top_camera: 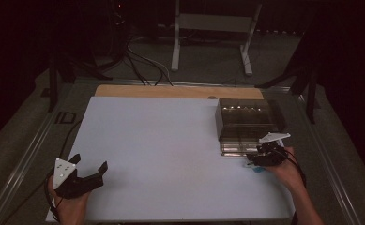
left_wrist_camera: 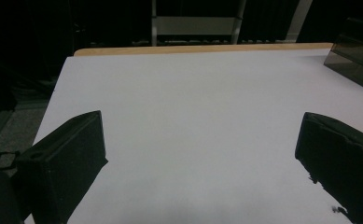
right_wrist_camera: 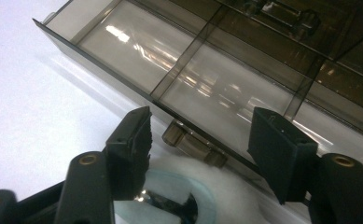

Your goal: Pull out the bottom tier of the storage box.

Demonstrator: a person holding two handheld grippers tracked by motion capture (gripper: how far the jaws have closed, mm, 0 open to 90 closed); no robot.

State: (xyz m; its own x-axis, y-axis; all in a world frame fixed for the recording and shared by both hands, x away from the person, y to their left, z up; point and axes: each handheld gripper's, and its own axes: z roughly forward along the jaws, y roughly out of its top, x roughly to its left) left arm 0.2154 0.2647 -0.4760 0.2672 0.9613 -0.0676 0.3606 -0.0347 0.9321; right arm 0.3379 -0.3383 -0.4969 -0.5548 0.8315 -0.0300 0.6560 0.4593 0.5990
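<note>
Right gripper [right_wrist_camera: 200, 140] jaws wide, unloaded, at pulled-out drawer [right_wrist_camera: 188, 79]; compartments empty, filling undone. Left gripper [top_camera: 87, 169] wide, idle.

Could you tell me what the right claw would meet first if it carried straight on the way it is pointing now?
Most likely the latch tab on the near wall of the smoky clear compartment box: the right claw stands open, pointing at it. Depth is unclear, so it may already be close to touching.
</note>
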